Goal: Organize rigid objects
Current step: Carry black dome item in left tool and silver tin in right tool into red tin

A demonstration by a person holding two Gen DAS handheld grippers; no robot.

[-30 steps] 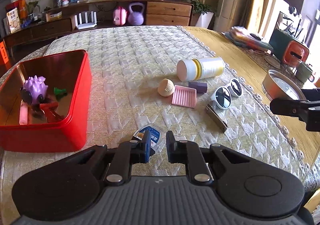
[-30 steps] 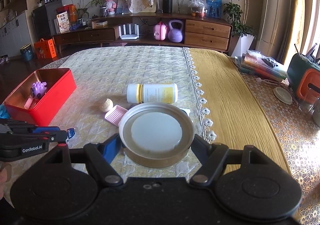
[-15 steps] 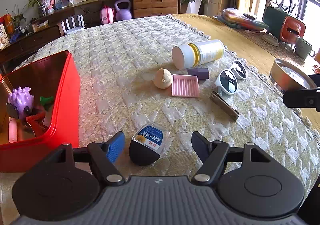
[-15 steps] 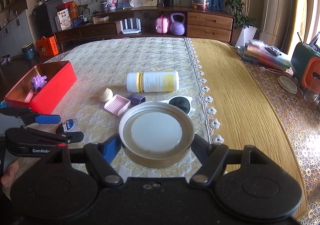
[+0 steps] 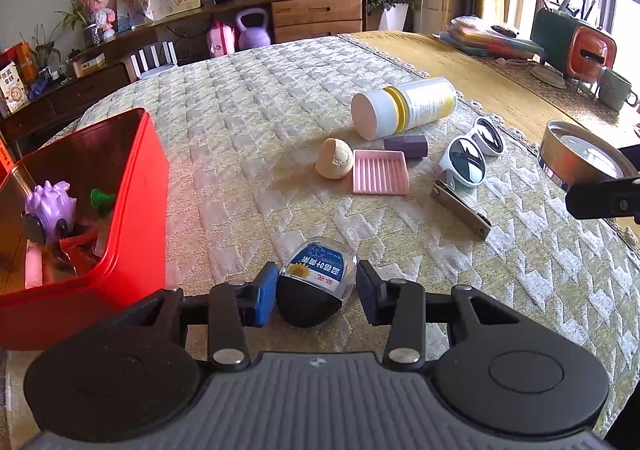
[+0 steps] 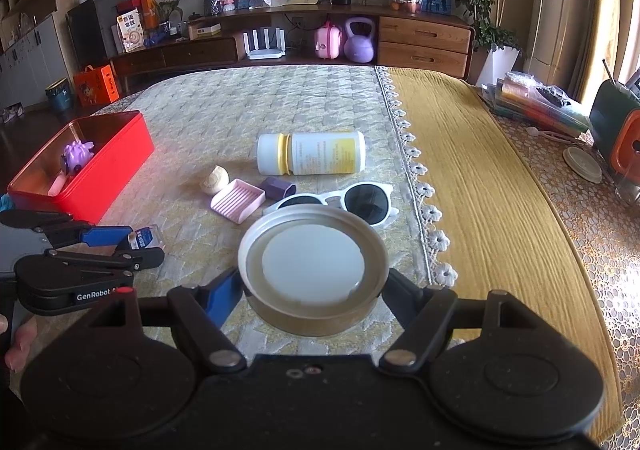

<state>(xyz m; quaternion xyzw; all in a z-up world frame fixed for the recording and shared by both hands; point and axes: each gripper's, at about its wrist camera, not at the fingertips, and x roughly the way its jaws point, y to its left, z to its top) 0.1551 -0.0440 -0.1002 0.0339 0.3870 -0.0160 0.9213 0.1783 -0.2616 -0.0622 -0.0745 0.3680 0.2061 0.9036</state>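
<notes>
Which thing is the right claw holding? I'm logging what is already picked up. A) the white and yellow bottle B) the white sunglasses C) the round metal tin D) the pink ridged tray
C: the right claw has its pads on both sides of the round metal tin; the other three lie on the cloth.

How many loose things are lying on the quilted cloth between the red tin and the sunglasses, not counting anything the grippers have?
4: a white and yellow bottle on its side, a purple block before it, a pink ridged tray, and a beige shell-like lump beside the tray. The held lid may hide more.
</notes>
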